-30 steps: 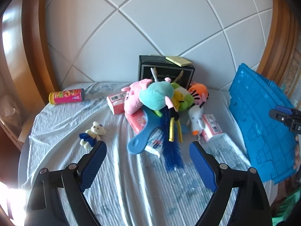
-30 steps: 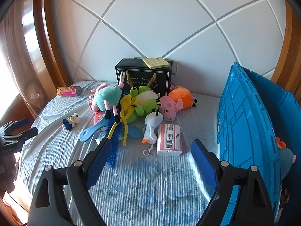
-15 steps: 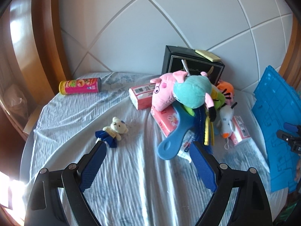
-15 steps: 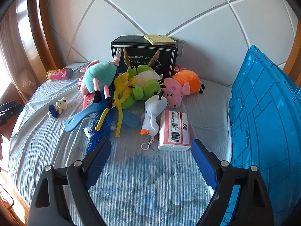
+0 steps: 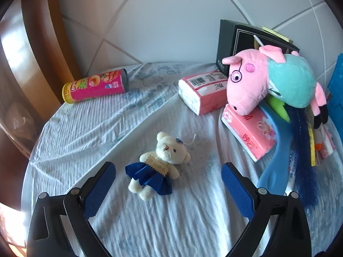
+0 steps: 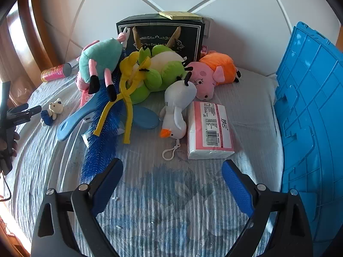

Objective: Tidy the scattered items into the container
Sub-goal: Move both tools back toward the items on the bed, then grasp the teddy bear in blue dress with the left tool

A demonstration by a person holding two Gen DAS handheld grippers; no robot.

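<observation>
A small cream teddy bear point(image 5: 163, 160) in a blue dress lies on the striped cloth just ahead of my left gripper point(image 5: 168, 168). Its jaws are opening, and the bear sits between the blue pads point(image 5: 100, 190) without touching them. My right gripper point(image 6: 172, 165) hovers over bare cloth, jaws also opening, with nothing between them. Just beyond it lie a white duck plush point(image 6: 178, 105) and a pink tissue pack point(image 6: 211, 128). The blue container point(image 6: 310, 107) stands at the right.
The pile holds a teal-bodied pig plush point(image 5: 268, 83), a green plush point(image 6: 158, 72), an orange pig point(image 6: 214, 72), a blue brush point(image 6: 100, 132) and a pink tissue box point(image 5: 248, 135). A black box point(image 6: 160, 34) stands against the wall. A pink can point(image 5: 95, 88) lies far left.
Both grippers have come down toward the cloth. The left one swung left from the pile to the teddy bear, which now lies between its pads. Both pairs of jaws stand wider.
</observation>
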